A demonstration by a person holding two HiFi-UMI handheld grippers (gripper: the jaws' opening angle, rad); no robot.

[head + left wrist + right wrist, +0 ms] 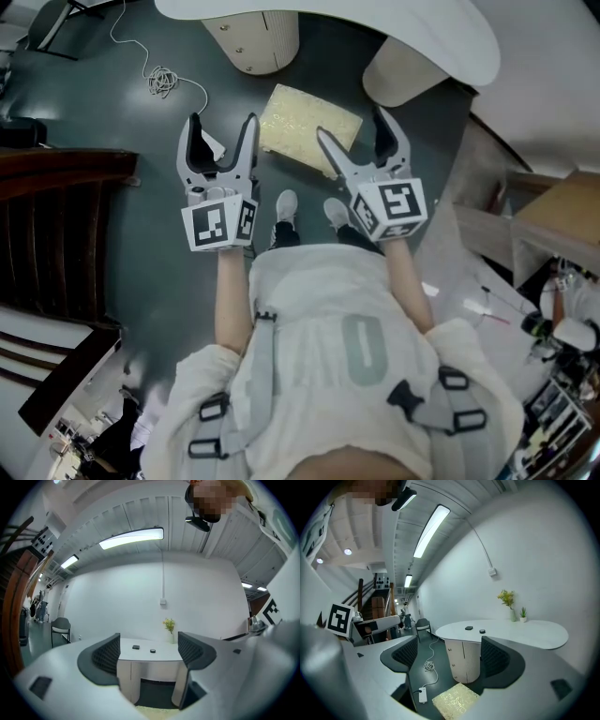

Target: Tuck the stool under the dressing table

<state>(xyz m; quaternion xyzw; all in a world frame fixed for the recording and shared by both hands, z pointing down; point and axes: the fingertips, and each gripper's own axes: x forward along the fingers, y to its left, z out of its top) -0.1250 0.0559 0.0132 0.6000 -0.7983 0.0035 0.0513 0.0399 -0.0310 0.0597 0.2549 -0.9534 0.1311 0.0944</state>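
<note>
The person's white top (328,309) fills the bottom of the head view, and ahead of it the left gripper (223,127) and the right gripper (350,124) are both held out with jaws spread wide and nothing between them. The stool (305,127), a pale gold square seat, stands on the dark floor just beyond the person's shoes (286,204), short of the dressing table (450,37) and turned at an angle to the gap between the drawer pedestal (253,37) and the other leg (403,70). I judge the main risk to be that skew: pushed as it sits, a corner could catch a pedestal and jam or swing the stool aside. The seat looks soft, so jaws closing on its edge may slip. Its legs are hidden, so a snag on the floor cannot be ruled out. The loose cable (164,82) lies well off to the left
</note>
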